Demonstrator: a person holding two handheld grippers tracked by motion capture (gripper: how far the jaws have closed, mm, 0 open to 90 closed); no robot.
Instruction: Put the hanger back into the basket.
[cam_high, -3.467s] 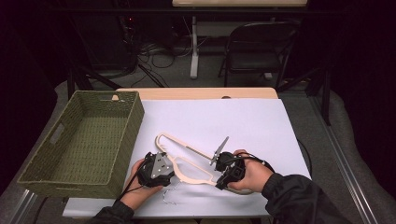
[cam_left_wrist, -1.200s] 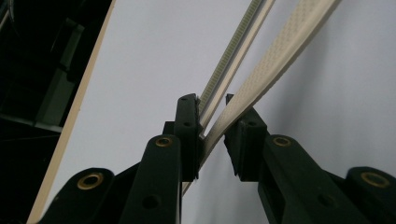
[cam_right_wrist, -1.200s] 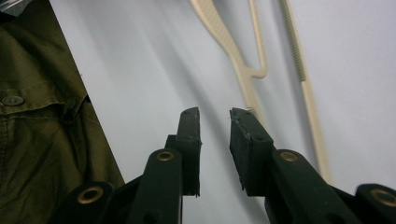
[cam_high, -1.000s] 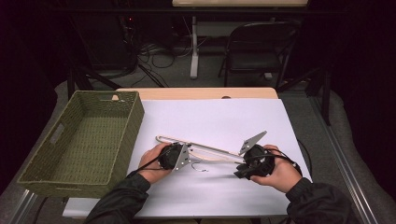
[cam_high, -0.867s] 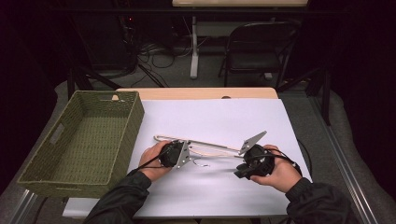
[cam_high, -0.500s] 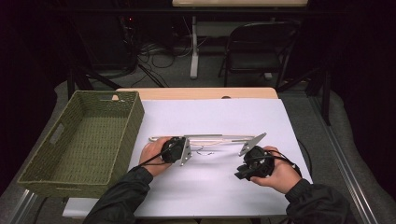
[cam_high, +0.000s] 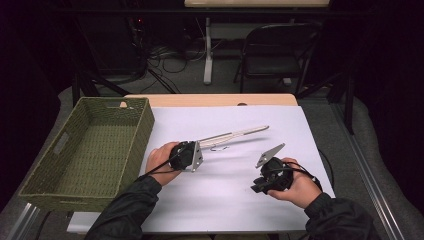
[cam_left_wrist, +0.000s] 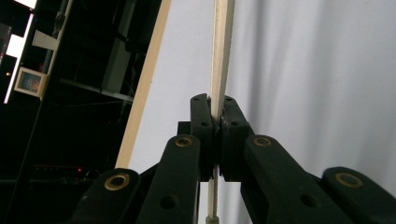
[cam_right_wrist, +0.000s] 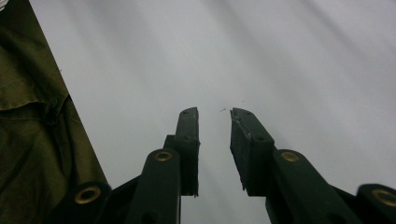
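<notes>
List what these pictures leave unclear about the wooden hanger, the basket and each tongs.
- Wooden hanger: in the left gripper view the top and bottom edges cut it off, so its full shape is unseen.
- Hanger's metal hook: too small in the high view to read its shape.
- Basket: near wall hides part of its floor.
- Right tongs: whether they touch the white sheet.

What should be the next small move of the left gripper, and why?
Probably carry the wooden hanger leftward to the green basket. The left gripper is shut on its end and alone holds it, while the right gripper is open and apart.
</notes>
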